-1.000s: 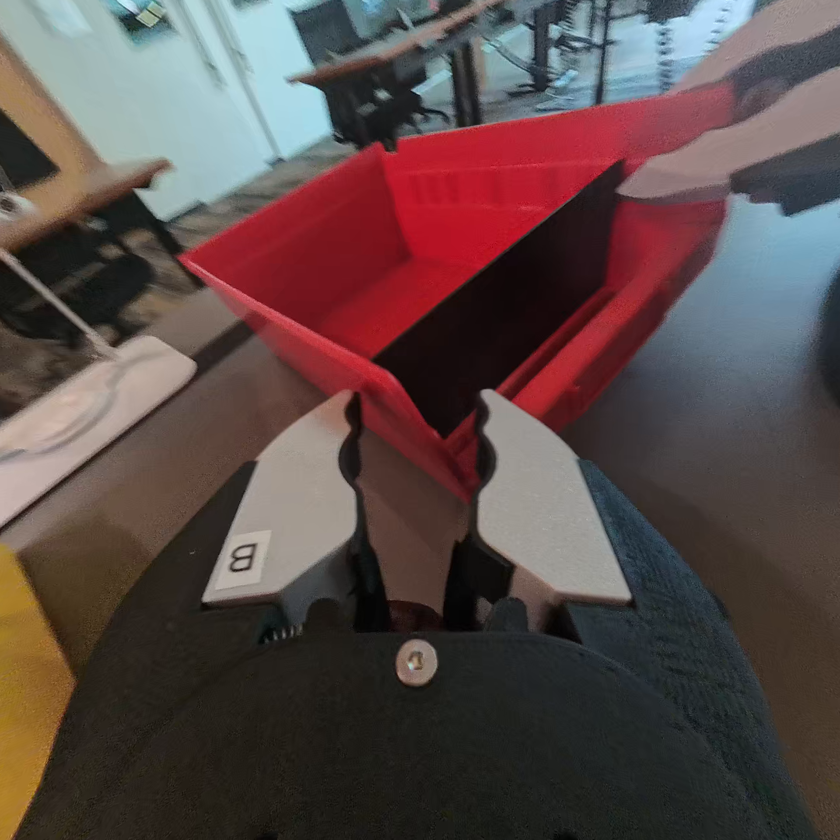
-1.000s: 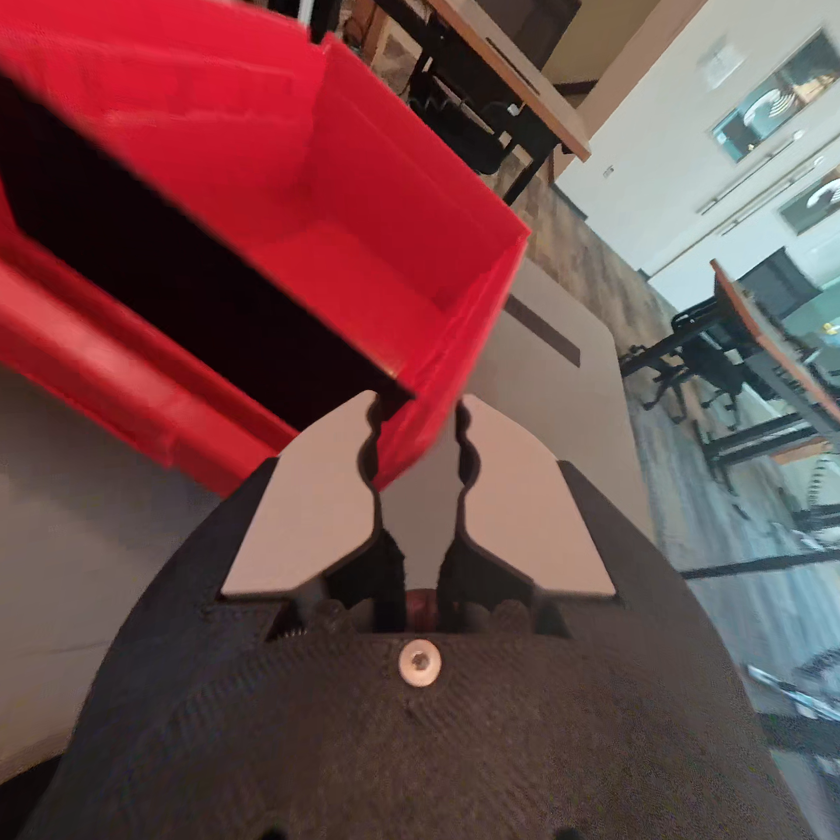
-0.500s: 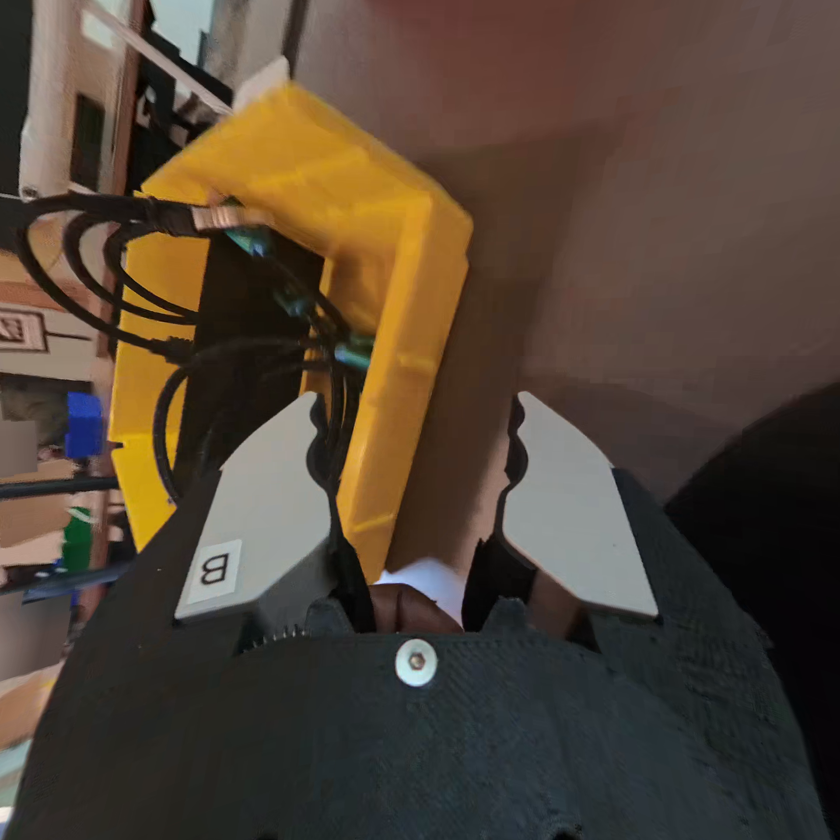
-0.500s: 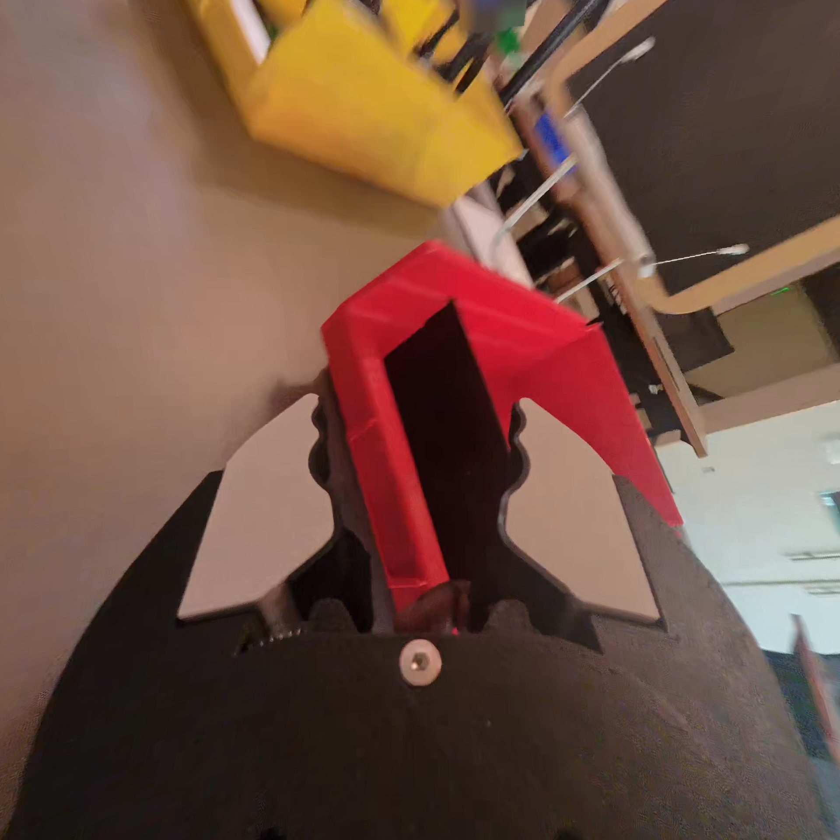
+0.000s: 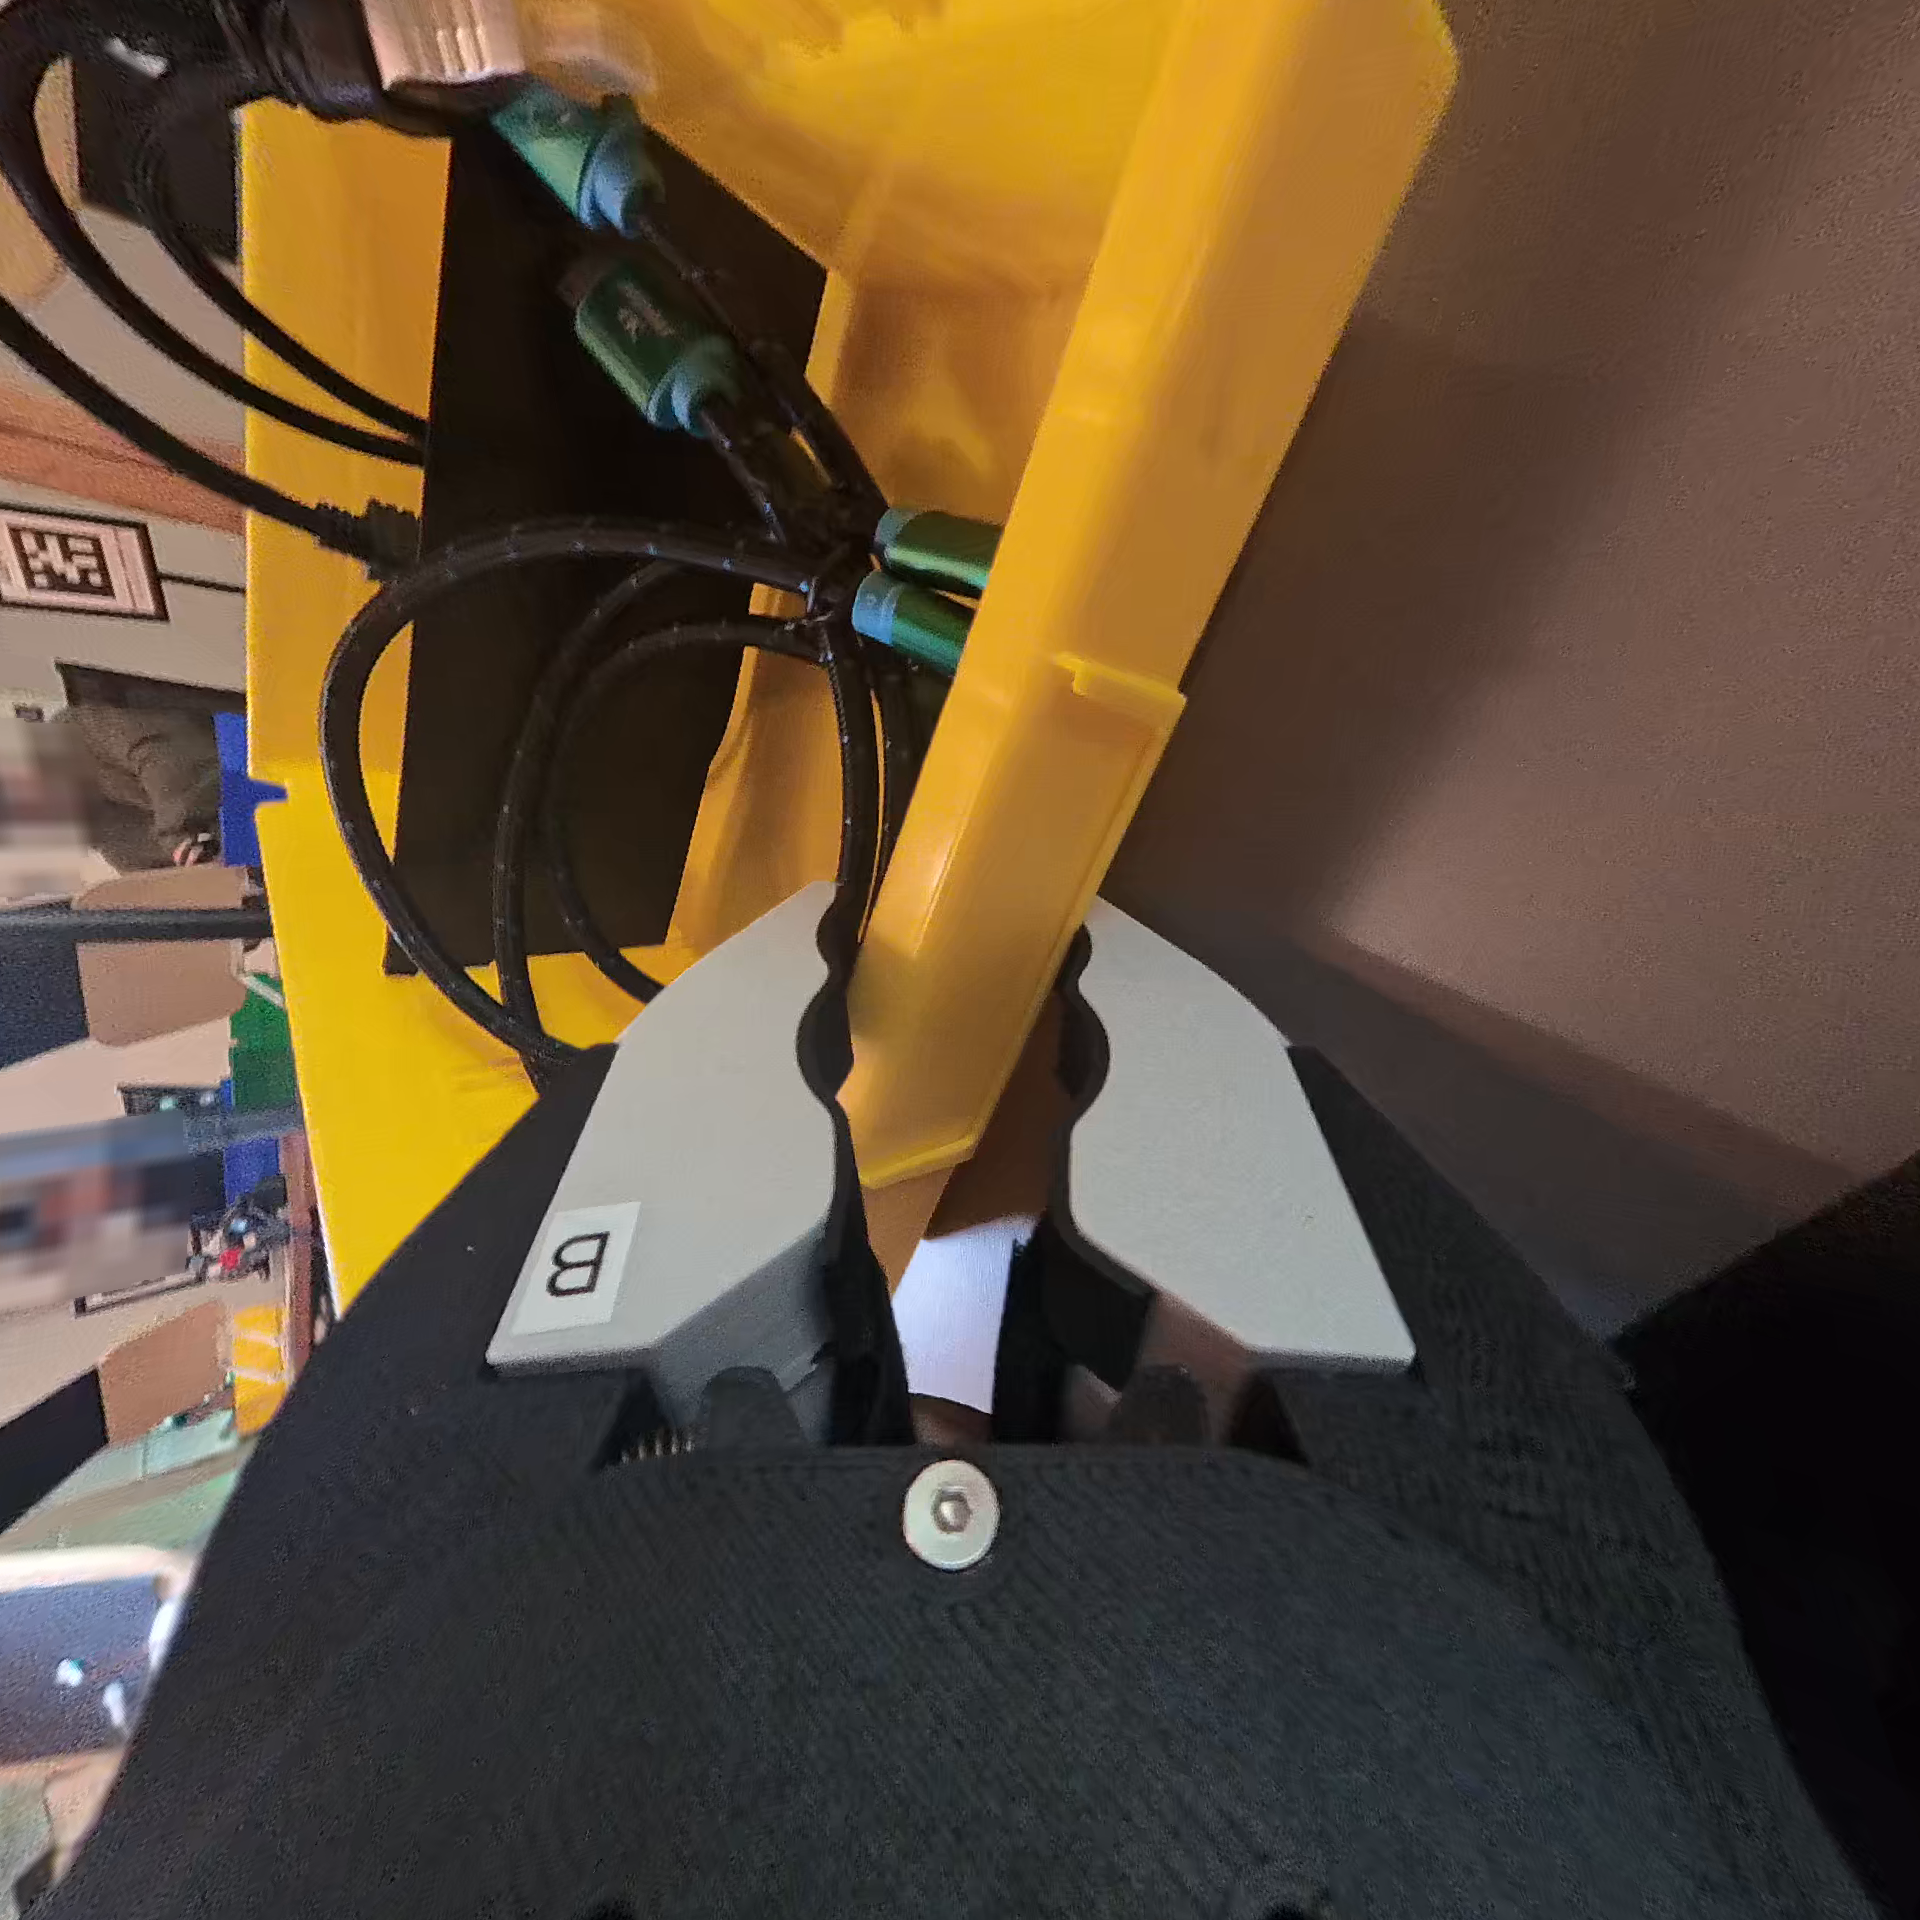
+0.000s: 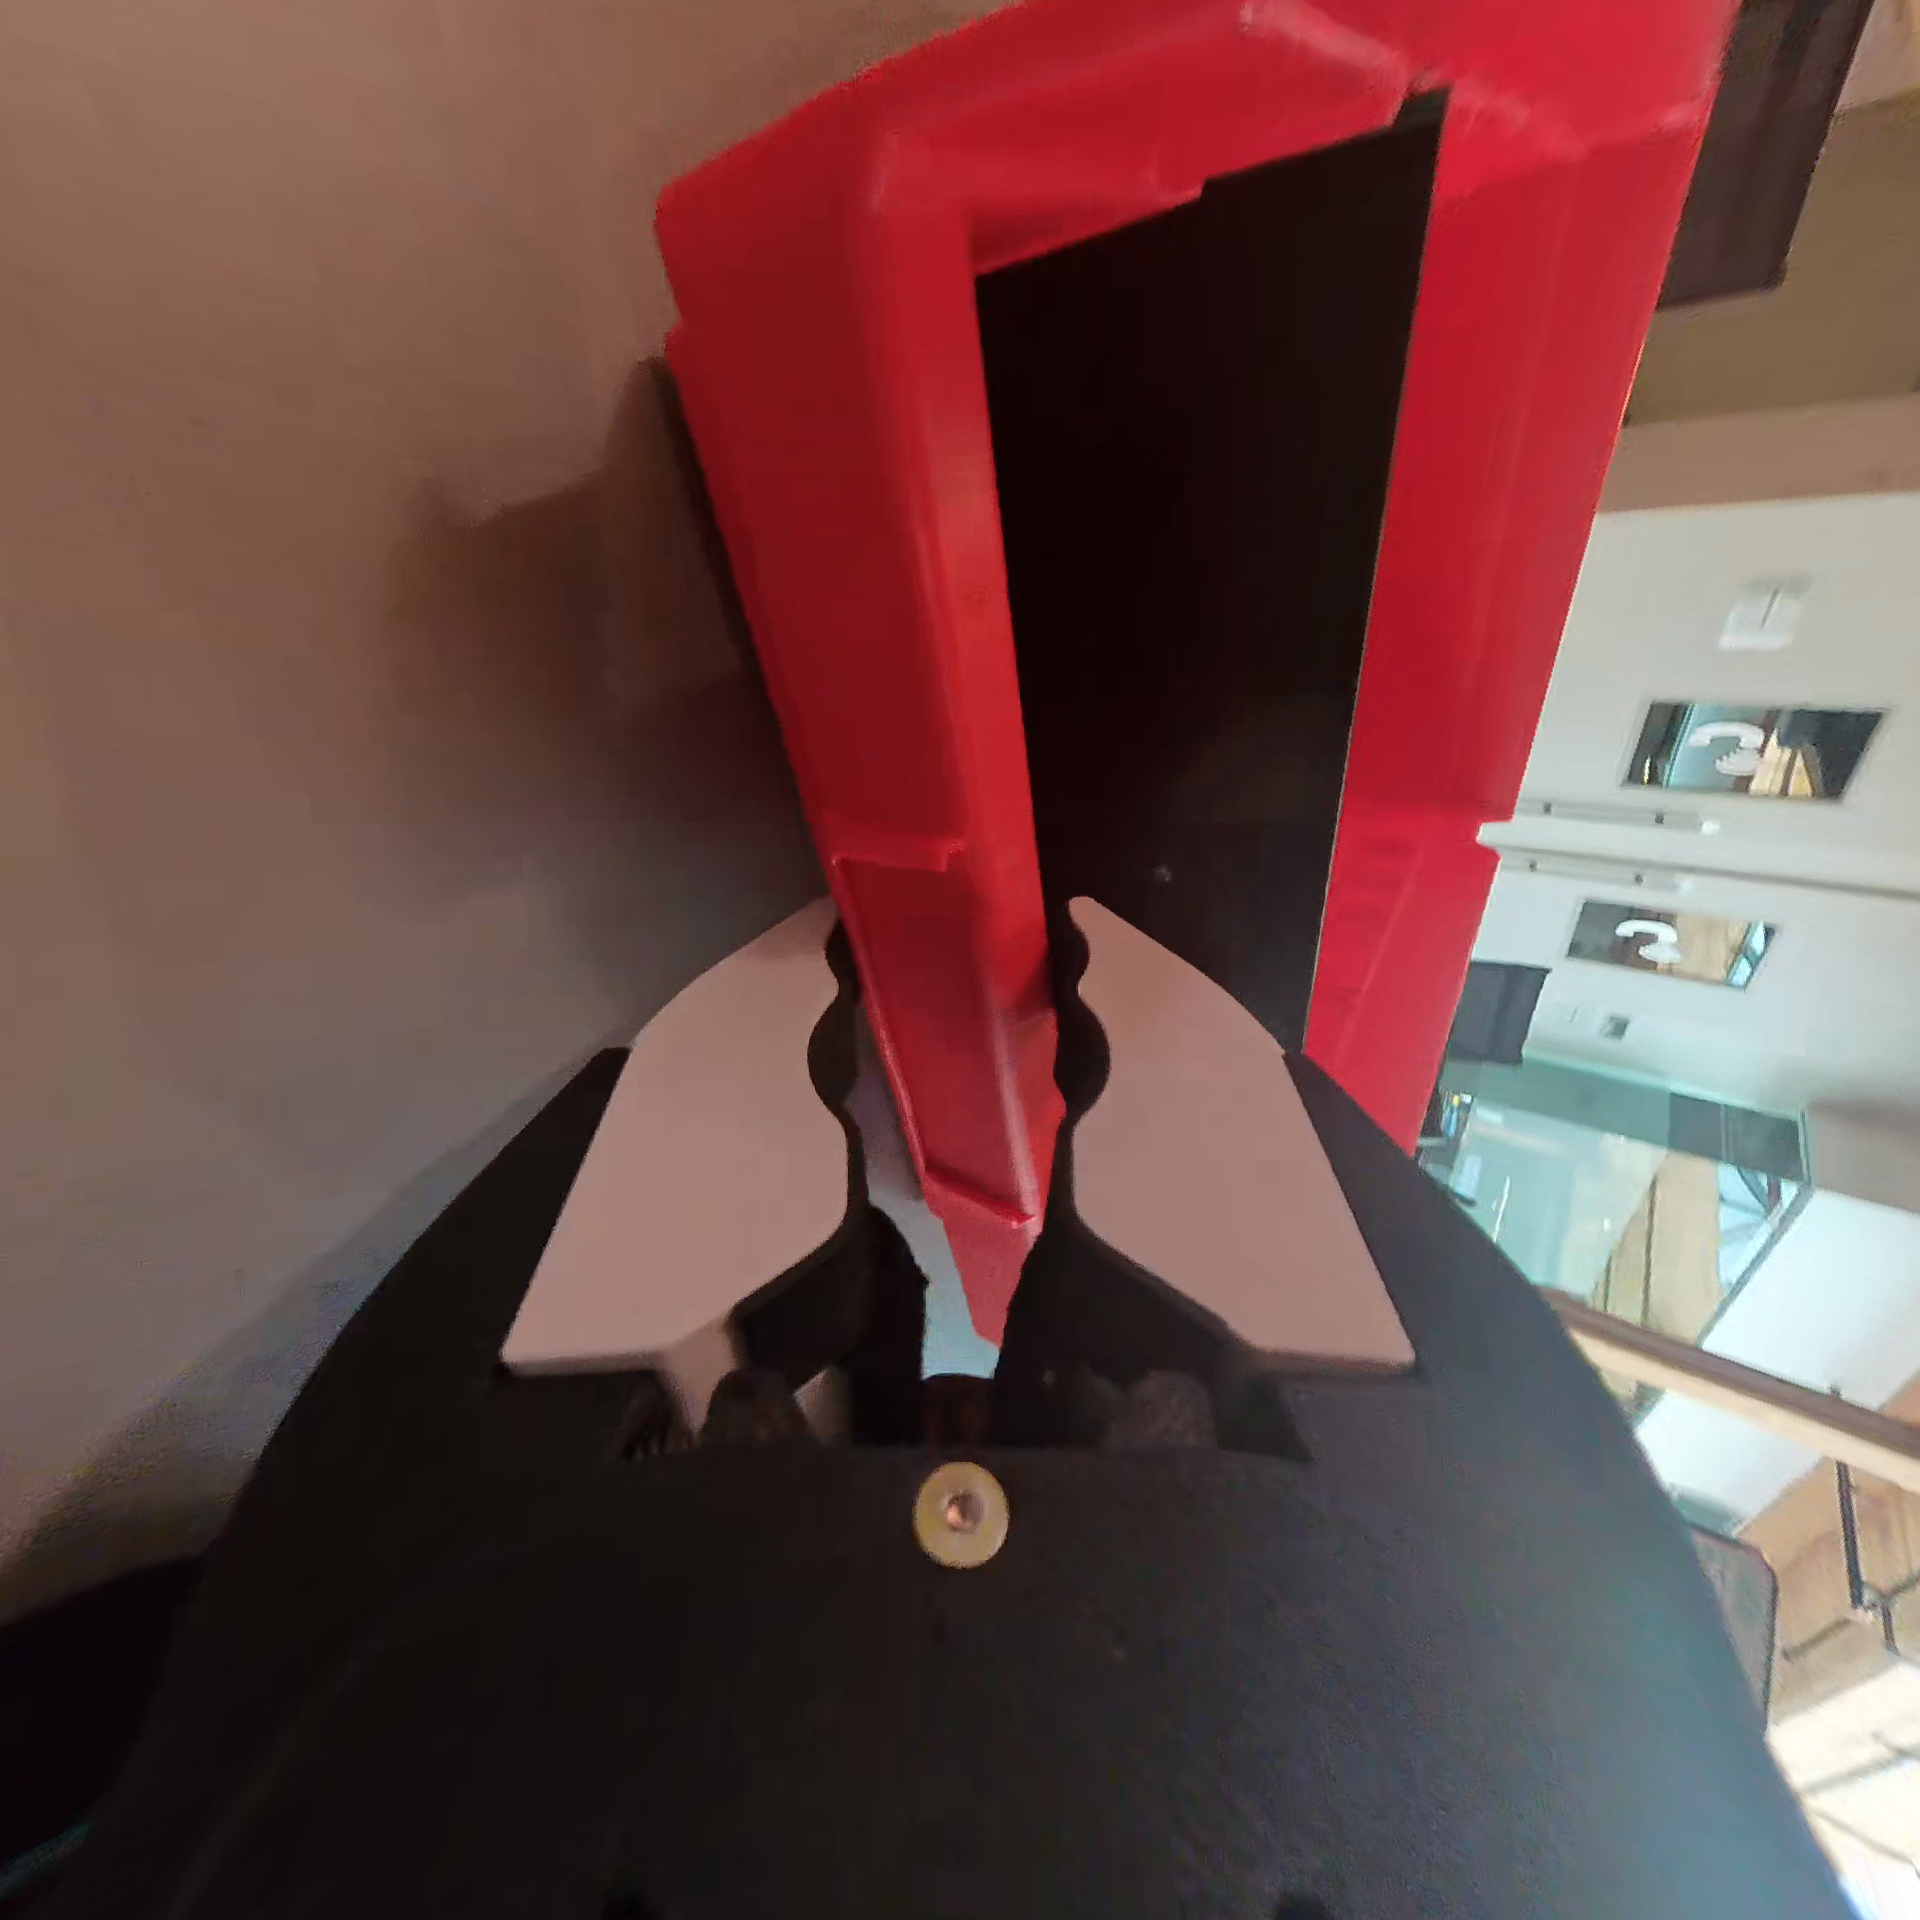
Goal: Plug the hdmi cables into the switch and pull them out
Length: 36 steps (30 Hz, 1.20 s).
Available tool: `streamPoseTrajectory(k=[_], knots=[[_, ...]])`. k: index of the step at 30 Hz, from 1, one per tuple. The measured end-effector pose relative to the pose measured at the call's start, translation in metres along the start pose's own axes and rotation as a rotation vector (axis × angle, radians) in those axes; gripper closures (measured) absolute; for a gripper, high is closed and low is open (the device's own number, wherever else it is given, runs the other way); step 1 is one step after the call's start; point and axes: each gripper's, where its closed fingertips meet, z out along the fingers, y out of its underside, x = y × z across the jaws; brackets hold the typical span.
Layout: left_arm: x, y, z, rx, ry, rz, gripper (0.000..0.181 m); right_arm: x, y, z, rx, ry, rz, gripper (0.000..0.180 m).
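The left claw [image 5: 951, 997] has its two grey fingers closed narrowly on the side wall of a yellow plastic bin [image 5: 1049, 644], whose rim runs up from between the fingertips toward 1 o'clock. Inside that bin, at 11 o'clock from the claw, black braided hdmi cables [image 5: 436, 727] loop against a black divider panel [image 5: 520, 540], and their green metallic plugs [image 5: 644, 343] lie loose at 11 to 12 o'clock, two of them pressed against the inner side of the gripped wall; no switch can be made out. More black cables hang over the bin's far edge at 10 o'clock. The brown tabletop [image 5: 1610, 520] fills the view from 1 to 3 o'clock. The right claw [image 6: 951, 997] is likewise closed narrowly, on the side wall of a red plastic bin [image 6: 894, 582], which stretches from the fingertips toward 12 o'clock. A black divider panel [image 6: 1195, 540] stands inside it at 1 o'clock, with nothing else visible in the bin. The same tabletop [image 6: 312, 520] lies from 9 to 11 o'clock of this claw.
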Motion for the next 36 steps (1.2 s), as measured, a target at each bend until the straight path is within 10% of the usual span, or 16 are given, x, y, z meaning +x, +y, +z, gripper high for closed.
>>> streamPoseTrajectory(k=[23,28,36], knots=[[0.012,0.186,-0.128,-0.187,-0.097,-0.142,0.142,-0.019,0.137,-0.039,-0.119,-0.225,0.327,0.133],[0.013,0.197,-0.149,-0.12,-0.089,-0.311,0.117,-0.028,0.135,-0.05,-0.108,-0.338,0.53,0.119],[-0.059,0.134,-0.203,0.297,-0.236,-0.784,0.088,0.035,0.025,-0.131,0.695,-0.317,0.681,0.098]])
